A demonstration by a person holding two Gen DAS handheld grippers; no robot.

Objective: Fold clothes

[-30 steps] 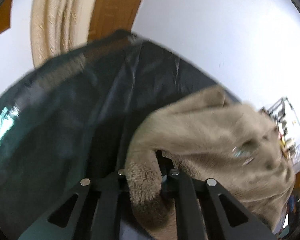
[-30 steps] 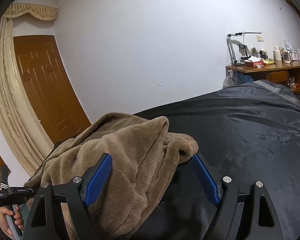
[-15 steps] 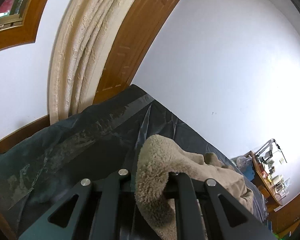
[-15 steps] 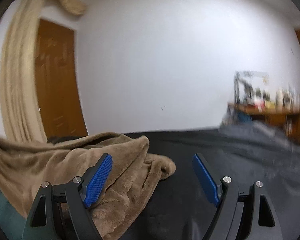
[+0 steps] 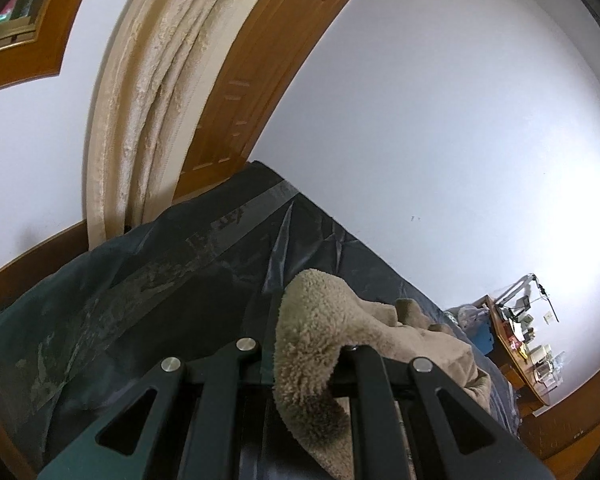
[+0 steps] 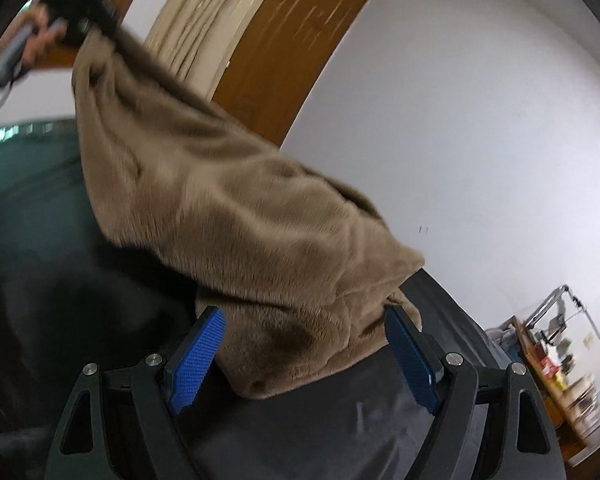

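A tan fleece garment (image 6: 236, 224) hangs stretched above a bed with a dark shiny cover (image 6: 40, 240). My left gripper (image 5: 304, 364) is shut on one end of the garment (image 5: 312, 344), whose fluffy edge bulges out between its fingers. In the right wrist view that left gripper (image 6: 72, 20) holds the end high at the top left. My right gripper (image 6: 304, 344) is open, its blue pads (image 6: 198, 356) on either side of the garment's low end, not pinching it.
A brown wooden door (image 5: 260, 64) and a cream curtain (image 5: 148, 92) stand beyond the bed's far end. A white wall runs to the right. A wooden desk (image 5: 516, 356) crowded with small items stands at the far right.
My left gripper has lifted its end of the garment high off the bed. My right gripper has tilted and moved in under the garment's low end, still open.
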